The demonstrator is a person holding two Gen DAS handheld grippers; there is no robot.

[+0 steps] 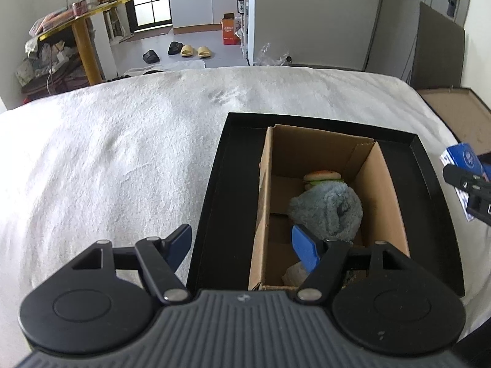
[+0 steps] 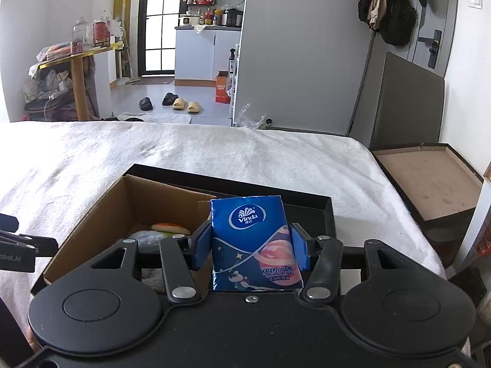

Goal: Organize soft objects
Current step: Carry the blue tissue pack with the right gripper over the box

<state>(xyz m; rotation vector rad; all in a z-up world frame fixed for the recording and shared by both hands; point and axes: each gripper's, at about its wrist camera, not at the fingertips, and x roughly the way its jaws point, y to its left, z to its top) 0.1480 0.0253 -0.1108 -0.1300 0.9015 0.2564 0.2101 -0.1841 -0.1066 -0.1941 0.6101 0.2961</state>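
Clamping a blue tissue pack [image 2: 254, 242] between their blue pads, the right tongs [image 2: 251, 247] hold it upright, the brand mark facing the camera, above the near right part of a black tray [image 2: 310, 204] that lies on a bed covered with a white fuzzy blanket [image 2: 214, 150]. Inside the tray stands an open cardboard box [image 1: 383, 190], set toward the tray's left side in the right wrist view. In the box lie a grey-blue plush toy [image 1: 330, 207] and, just beyond and touching it, a small toy burger [image 1: 322, 176] with a tan bun and a green layer; something pale sits at the near end of the box, too hidden to name. The left tongs [image 1: 242, 247] stand wide apart with nothing between them: one blue pad hangs over the blanket to the left of the tray, the other inside the box close to the plush toy, though whether it touches the toy cannot be told. From the left wrist view the tissue pack and the right tongs appear at the far right edge, beyond the tray's right rim. Past the bed, slippers [image 2: 184, 102] lie on the floor.
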